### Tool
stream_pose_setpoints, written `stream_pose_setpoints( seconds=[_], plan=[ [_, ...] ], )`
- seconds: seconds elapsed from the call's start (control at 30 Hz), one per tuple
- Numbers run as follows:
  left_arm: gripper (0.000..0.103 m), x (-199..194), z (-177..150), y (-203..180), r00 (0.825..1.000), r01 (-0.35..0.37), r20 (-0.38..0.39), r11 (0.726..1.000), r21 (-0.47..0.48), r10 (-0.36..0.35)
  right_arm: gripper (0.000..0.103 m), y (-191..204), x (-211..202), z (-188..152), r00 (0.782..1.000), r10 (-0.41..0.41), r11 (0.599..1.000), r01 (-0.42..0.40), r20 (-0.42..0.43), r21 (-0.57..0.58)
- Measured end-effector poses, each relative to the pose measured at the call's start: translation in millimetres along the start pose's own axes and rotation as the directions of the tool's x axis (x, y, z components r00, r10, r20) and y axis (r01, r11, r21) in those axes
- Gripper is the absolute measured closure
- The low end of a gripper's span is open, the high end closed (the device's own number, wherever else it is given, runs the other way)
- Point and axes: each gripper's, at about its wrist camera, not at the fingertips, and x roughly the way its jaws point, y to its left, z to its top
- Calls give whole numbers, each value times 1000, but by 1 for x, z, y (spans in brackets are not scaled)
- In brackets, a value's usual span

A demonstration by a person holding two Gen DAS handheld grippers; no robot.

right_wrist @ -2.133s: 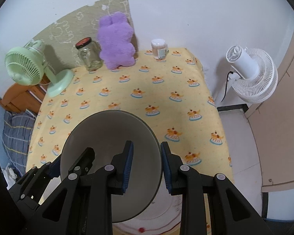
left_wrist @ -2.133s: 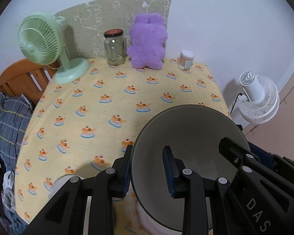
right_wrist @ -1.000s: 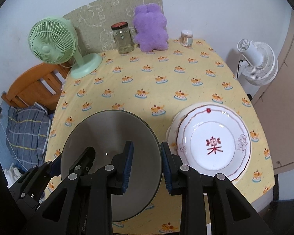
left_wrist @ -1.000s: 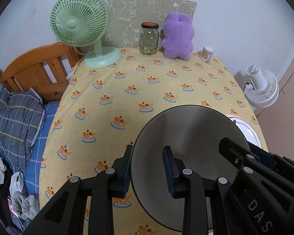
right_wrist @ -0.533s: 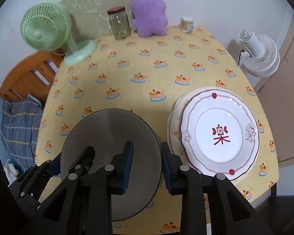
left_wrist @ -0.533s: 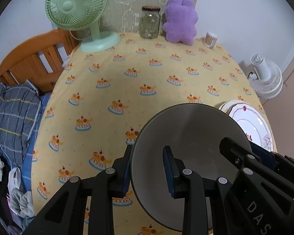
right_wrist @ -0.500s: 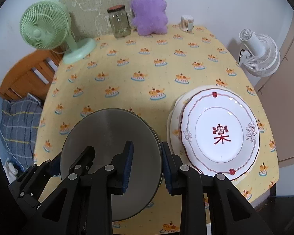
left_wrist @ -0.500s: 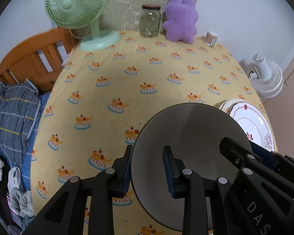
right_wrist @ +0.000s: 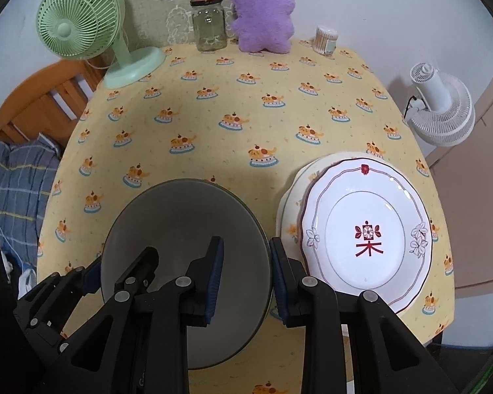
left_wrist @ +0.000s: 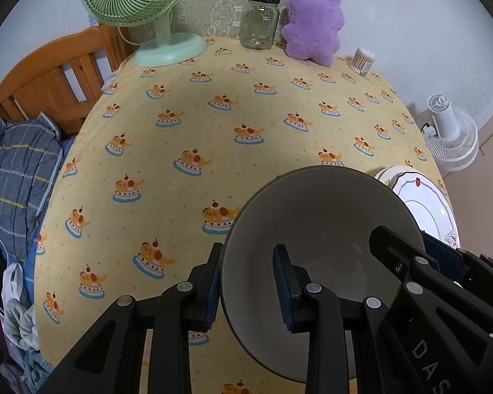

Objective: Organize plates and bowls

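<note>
Both grippers, left (left_wrist: 248,282) and right (right_wrist: 246,274), had jaws clamped on 1 grey bowl (right_wrist: 184,229) beside stacked plates (right_wrist: 366,234).

Surface finishes at the table.
Matt grey bowl (right_wrist: 184,229); glossy glazed plate (right_wrist: 366,239) at 3 o'clock; printed cloth tablecloth (right_wrist: 246,105); plush toy (right_wrist: 263,13) at 12 o'clock.

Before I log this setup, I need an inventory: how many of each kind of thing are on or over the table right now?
Bowls: 1, grey bowl
Plates: 2, patterned plate on a cream plate
Fans: 1, green fan
Jars: 1, glass jar
Plush toys: 1, purple plush
Swab containers: 1, cotton swab tub
Total: 7
</note>
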Motion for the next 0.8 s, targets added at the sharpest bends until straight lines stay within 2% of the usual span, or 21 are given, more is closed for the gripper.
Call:
stream_pose_setpoints(
  seconds=[0.57,0.63,0.73,0.8],
  plan=[
    [75,-1,-3,0,1000,-4,7,1000,-6,4,71,-1,-1,-3,1000,14,1000,-14,12,9],
    [75,0,-4,1,1000,7,19,1000,-1,-7,71,1,-1,-4,1000,4,1000,-4,19,-1],
    [75,11,-7,3,999,25,-34,1000,1,-25,72,5,4,-7,999,-48,999,48,18,-20],
    [75,9,-9,5,999,30,-17,1000,-6,-30,71,7,3,-9,998,-61,997,62,27,-39]
  ],
)
